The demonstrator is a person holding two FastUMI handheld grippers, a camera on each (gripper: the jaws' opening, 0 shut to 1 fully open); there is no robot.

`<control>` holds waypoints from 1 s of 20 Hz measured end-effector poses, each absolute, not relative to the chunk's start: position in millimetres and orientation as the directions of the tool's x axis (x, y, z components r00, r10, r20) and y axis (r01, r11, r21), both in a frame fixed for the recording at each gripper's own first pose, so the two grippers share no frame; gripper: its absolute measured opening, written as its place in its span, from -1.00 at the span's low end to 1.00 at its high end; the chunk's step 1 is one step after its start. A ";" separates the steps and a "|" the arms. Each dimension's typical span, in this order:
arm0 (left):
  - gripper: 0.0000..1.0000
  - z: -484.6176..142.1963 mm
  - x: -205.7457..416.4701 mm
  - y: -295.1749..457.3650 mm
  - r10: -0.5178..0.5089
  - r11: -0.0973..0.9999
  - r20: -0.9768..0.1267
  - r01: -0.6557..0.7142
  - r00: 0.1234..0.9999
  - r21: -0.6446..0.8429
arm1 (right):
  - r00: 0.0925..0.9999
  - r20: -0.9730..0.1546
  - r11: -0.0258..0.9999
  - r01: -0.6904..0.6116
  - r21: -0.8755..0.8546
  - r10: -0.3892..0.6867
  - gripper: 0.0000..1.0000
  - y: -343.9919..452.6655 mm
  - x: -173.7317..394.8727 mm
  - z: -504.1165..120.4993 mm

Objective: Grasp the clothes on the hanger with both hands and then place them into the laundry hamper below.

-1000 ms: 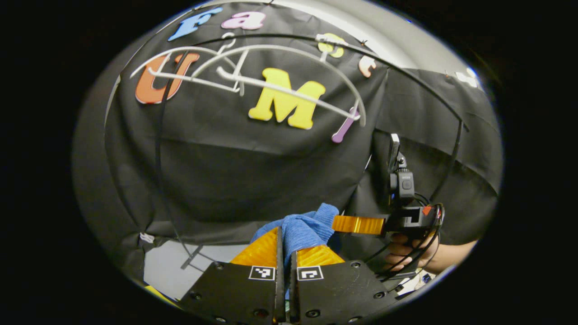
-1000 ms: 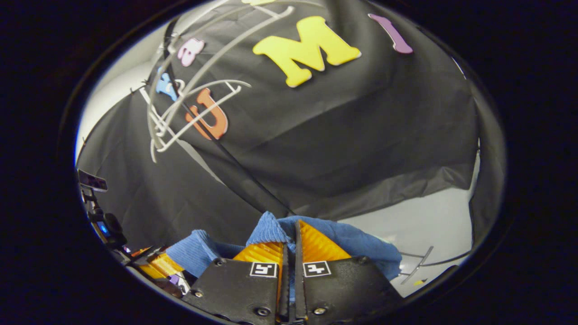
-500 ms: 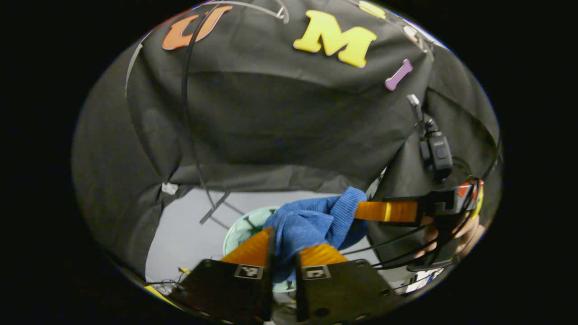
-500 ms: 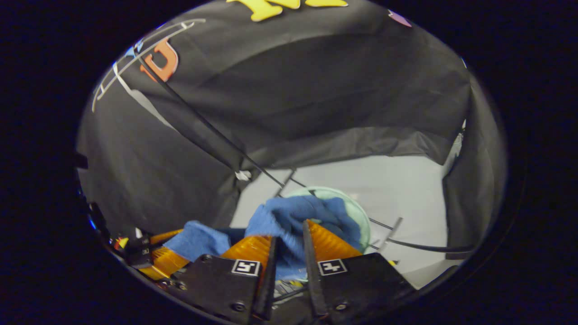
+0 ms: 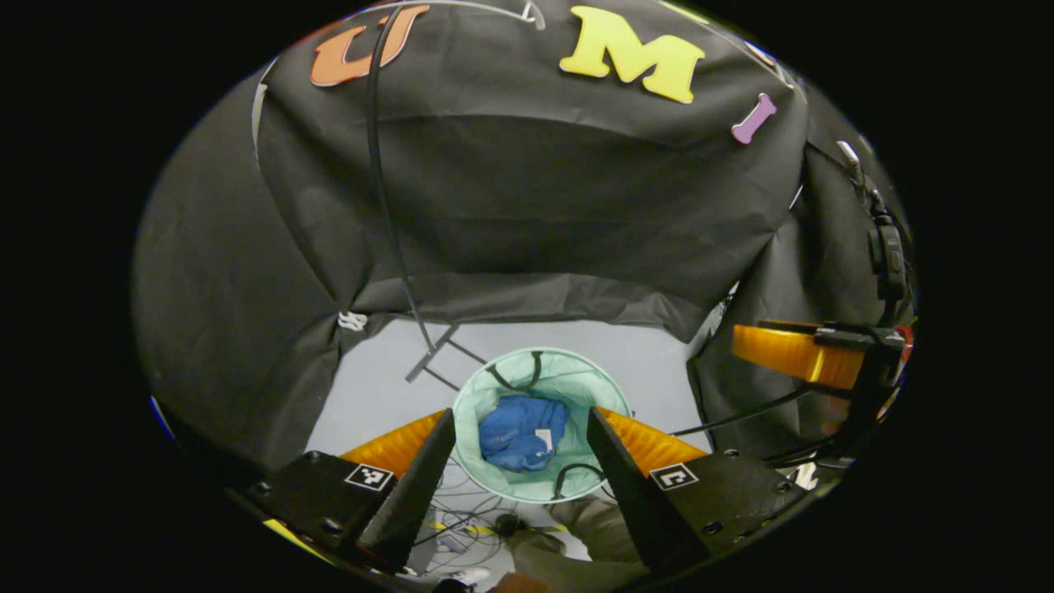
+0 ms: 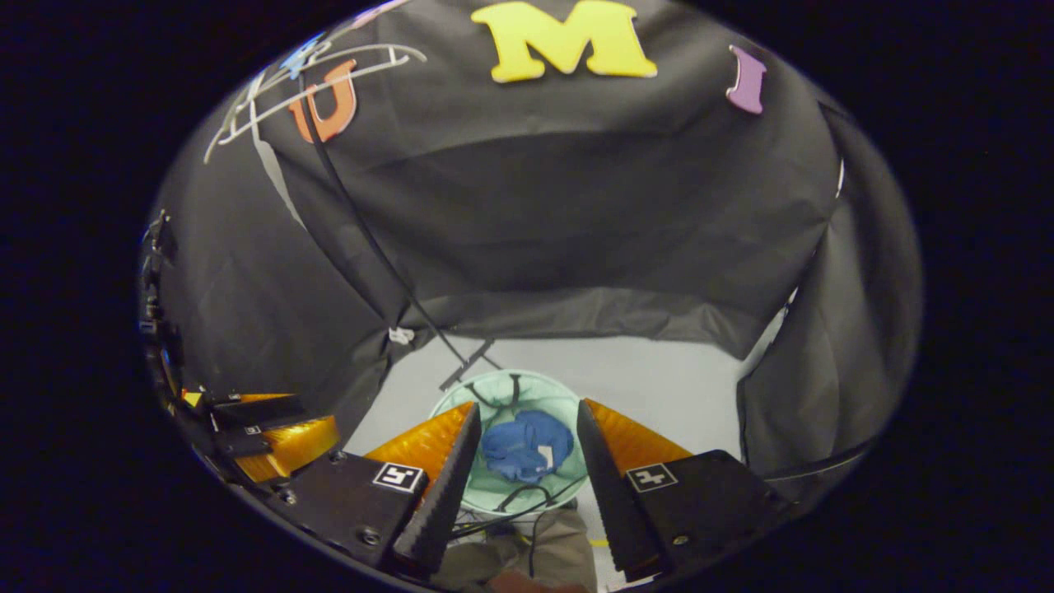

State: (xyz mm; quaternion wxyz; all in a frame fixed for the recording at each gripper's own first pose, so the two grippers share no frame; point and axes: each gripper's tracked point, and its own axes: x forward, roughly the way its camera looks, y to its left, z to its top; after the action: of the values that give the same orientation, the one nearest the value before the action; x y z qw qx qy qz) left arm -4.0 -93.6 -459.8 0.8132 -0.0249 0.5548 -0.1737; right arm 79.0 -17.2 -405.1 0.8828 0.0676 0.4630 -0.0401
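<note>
Left gripper point(image 5: 520, 435): fingers spread apart, nothing held.
Right gripper point(image 6: 522, 430): fingers likewise apart.
Blue garment point(image 5: 519, 431): seen crumpled inside the green laundry hamper point(image 5: 478, 397), at 6 o'clock.

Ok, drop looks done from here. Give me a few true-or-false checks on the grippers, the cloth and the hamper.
1. The blue cloth lies inside the hamper. True.
2. The left gripper is shut on the cloth. False: its jaws stand wide apart, with nothing between them.
3. The right gripper is open. True.
4. The hamper has tipped onto its side. False: it stands upright on the floor, its mouth facing up.
5. Part of the cloth hangs over the hamper's rim. False: it sits bunched within the walls, in both the left gripper view and the right gripper view.
</note>
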 end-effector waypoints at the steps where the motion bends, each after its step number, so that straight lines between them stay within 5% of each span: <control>1: 1.00 -439.4 0.8 -90.7 -0.307 0.940 -0.881 0.263 0.359 -0.220 | 0.618 -0.785 0.988 0.137 0.074 -0.027 0.51 -19.4 75.9 -378.4; 6: 0.94 -327.2 35.6 -64.2 -0.310 0.940 -0.755 0.305 0.578 -0.153 | 0.810 -0.569 0.981 0.193 0.030 -0.143 0.58 -21.8 54.4 -244.4; 12: 0.94 -198.9 47.1 -32.6 -0.328 0.942 -0.516 0.314 0.791 -0.118 | 0.910 -0.342 0.967 0.253 0.017 -0.232 0.48 -34.4 -19.6 -90.1; 15: 0.95 -143.9 34.3 -18.5 -0.299 0.953 -0.391 0.295 0.870 -0.073 | 0.942 -0.232 0.968 0.253 0.007 -0.244 1.00 -38.7 -42.5 -42.4; 20: 0.97 -38.6 -8.9 4.4 -0.216 0.976 -0.204 0.218 0.955 -0.014 | 0.983 -0.064 0.985 0.171 -0.001 -0.171 1.00 -37.4 -75.2 30.6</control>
State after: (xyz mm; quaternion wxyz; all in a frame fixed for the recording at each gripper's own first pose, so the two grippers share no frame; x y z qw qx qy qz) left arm -8.9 4.4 -38.6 0.9886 0.0045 0.1028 -0.1099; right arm -75.2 -37.4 30.6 0.9958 0.0022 0.0319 -0.0858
